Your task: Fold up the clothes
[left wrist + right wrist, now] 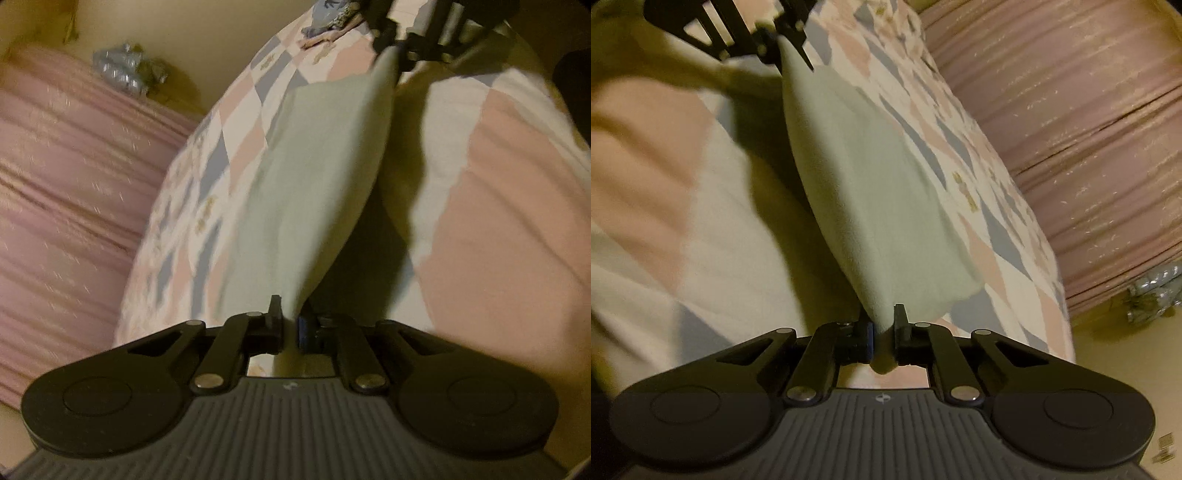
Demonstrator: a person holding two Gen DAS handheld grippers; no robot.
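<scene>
A: We are over a bed with a patchwork quilt (236, 147) in pink, white and grey-blue; a pink pleated curtain (66, 192) hangs beside it.

B: And both our grippers are busy. Our left gripper (290, 326) is clenched on one end of the pale green cloth (314, 177), the fabric pinched between its fingers.

A: Our right gripper (882, 332) grasps the other end of the same cloth in the same way. We see it also at the top of the left wrist view, its black fingers (388, 33) closed on the far corner.

B: So the cloth hangs stretched between us, lifted off the quilt, and throws a dark shadow (388, 229) on the bedding beside it.

A: Farther out, a small heap of other clothes (332, 18) lies on the quilt near the right gripper. On the floor by the curtain sits a crumpled silvery bundle (125, 70); we cannot tell what it is.

B: The frames are blurred at the edges.
</scene>
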